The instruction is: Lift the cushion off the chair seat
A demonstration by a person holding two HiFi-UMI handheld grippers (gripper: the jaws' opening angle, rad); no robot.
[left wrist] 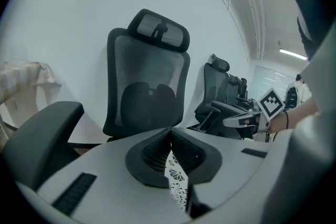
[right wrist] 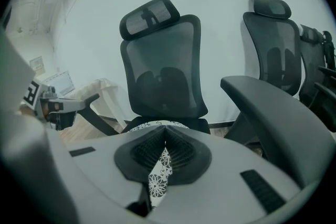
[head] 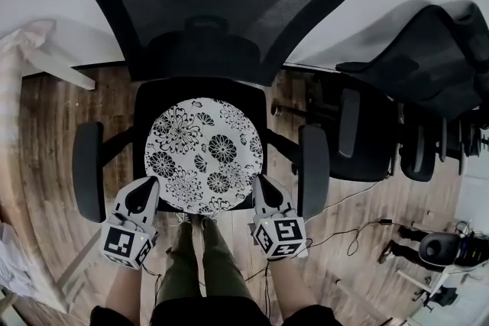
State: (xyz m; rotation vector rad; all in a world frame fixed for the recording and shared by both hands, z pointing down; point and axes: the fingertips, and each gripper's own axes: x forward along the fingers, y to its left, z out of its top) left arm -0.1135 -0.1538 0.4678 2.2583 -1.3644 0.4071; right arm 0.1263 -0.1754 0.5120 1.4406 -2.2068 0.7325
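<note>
I noted the left gripper and right gripper, fingers each clamped on the rim of the cushion. The chair seat lay beyond them.

- cushion, between the pads: matt printed cloth.
- left gripper: pads ribbed, black; shell smooth matt grey plastic.
- backrest, beyond the fingertips: black open mesh.
- floor: wood planks, low sheen.
</note>
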